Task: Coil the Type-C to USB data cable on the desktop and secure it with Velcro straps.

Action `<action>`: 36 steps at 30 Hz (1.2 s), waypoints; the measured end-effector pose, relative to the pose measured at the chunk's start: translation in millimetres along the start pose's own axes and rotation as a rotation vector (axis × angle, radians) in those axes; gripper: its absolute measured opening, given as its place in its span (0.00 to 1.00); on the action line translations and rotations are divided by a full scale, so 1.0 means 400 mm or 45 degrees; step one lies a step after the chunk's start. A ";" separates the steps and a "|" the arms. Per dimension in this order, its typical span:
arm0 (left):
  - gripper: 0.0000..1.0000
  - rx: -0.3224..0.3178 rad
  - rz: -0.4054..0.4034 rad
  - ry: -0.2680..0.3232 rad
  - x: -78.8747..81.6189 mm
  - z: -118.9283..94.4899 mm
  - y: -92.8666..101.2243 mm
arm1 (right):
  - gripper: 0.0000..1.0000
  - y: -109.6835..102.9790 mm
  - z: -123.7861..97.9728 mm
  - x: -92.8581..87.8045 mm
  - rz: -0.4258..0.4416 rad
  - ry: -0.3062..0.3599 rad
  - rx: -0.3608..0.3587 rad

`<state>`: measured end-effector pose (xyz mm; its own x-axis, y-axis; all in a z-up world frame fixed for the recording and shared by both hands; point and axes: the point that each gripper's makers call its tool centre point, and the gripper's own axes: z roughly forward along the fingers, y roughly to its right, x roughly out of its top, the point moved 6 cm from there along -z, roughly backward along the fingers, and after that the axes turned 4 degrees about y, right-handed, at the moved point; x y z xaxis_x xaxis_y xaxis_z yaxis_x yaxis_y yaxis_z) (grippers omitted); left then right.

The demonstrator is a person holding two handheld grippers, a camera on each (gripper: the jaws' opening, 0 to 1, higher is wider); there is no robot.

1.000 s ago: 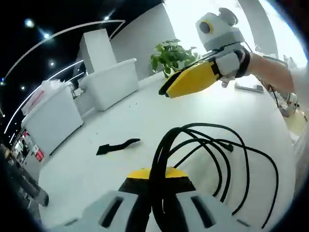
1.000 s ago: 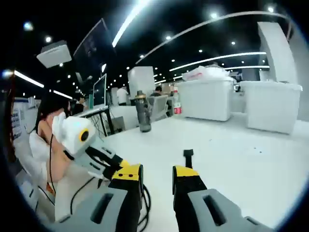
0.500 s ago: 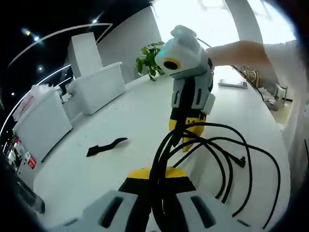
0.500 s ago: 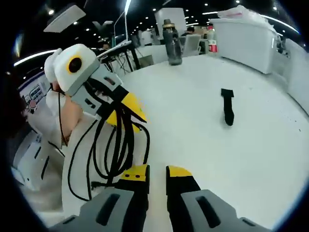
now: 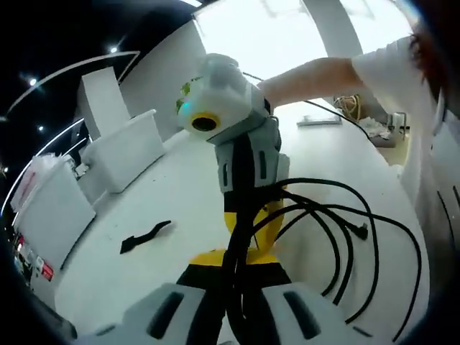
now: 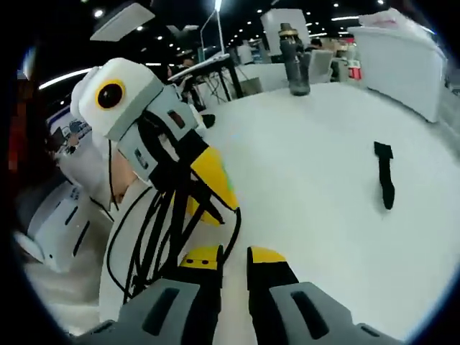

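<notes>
- White table in a bright open-plan hall w/ white storage bins along its far edge; ceiling spots overhead, a dark bottle at the table's back in the right gripper view.
- Left side: black Velcro strap lies flat on the table, well apart from the cable — not yet picked up, likely waiting till the coil is ready.
- Centre: left gripper, fingers clenched on the bunched strands of the black data cable, prob. to keep the loops from springing apart. Loops fan out to the right over the table; a plug end sticks out among them.
- Right: right gripper comes in opposite the left one, just beside the bundle. Fingers nearly closed, narrow gap, nothing seen between them in the right gripper view; whether they touch the cable can't be told.
- Judgement: coil gathered, binding still to do.
</notes>
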<state>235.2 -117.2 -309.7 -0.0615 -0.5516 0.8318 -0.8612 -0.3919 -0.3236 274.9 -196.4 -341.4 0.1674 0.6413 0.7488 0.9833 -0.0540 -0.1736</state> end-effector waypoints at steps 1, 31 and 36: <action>0.08 -0.001 0.008 -0.010 0.000 0.000 0.003 | 0.12 -0.004 0.004 0.002 -0.024 -0.012 0.010; 0.22 0.033 0.071 -0.107 -0.045 0.022 -0.007 | 0.01 -0.014 -0.028 0.067 -0.474 -0.052 -0.151; 0.13 -0.011 0.032 -0.122 -0.055 0.029 0.004 | 0.01 -0.020 -0.023 0.076 -0.505 -0.044 -0.148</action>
<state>240.9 -114.1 -333.9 -0.0348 -0.6294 0.7763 -0.8642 -0.3712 -0.3397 272.6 -183.3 -311.3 -0.2267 0.6548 0.7210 0.9729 0.1174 0.1992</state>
